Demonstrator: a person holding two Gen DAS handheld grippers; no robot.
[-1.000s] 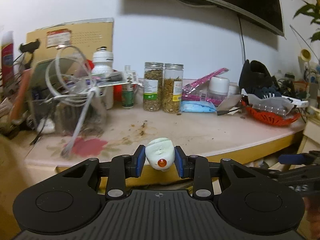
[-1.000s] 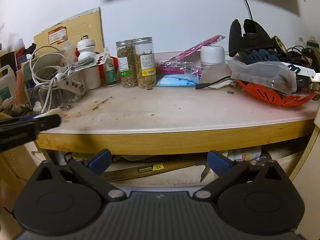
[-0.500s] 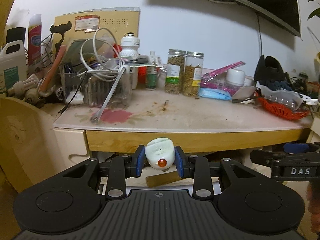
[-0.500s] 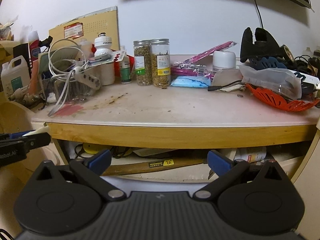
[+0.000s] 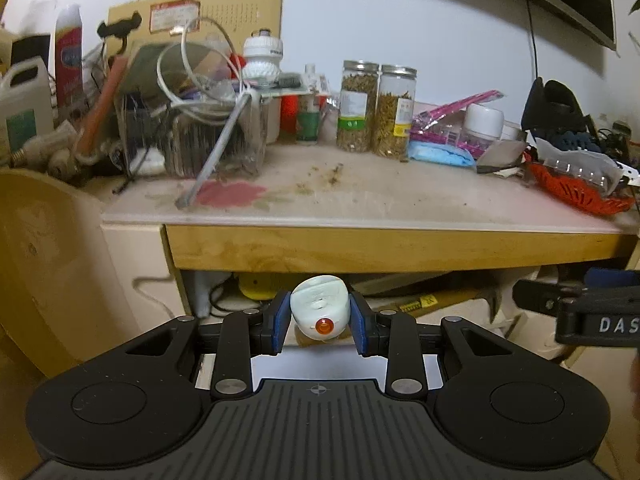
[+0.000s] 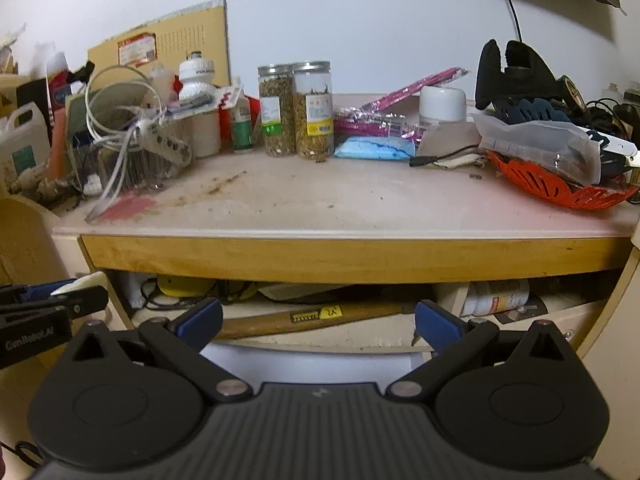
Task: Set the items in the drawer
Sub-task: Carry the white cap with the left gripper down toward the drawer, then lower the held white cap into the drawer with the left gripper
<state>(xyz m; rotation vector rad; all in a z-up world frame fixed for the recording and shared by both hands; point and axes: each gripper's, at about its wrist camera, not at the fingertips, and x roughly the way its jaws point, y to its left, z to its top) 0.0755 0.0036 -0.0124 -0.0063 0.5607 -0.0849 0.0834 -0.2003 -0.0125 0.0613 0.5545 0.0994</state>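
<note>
- Our left gripper (image 5: 319, 326) has its blue fingers (image 5: 279, 322) closed tight on a small pale green bottle (image 5: 319, 308) with an orange nozzle pointing back at the camera.
- The bottle hangs in front of the counter (image 5: 360, 196), below its wooden front edge (image 5: 380, 250) and above the open drawer (image 6: 312, 334).
- Our right gripper (image 6: 319, 322) has its fingers spread wide with nothing between them; it sits in front of the same drawer opening, and in the left view its black body reaches in from the right edge.
- Inside the drawer we see a hammer (image 6: 312, 314) with a wooden handle lying across, a yellow object (image 6: 180, 286) at the back left with dark cables beside it, and a white labelled bottle (image 6: 496, 300) on its side at the right.
- On the counter, two jars of dried herbs (image 5: 376, 112) stand side by side near the wall, with a blue packet (image 5: 440, 154) and a pink wrapper (image 5: 452, 118) just to their right.
- A clear bin (image 5: 192, 136) tangled with white cable (image 5: 188, 76) crowds the left end; an orange basket (image 5: 576, 192) fills the right end.
</note>
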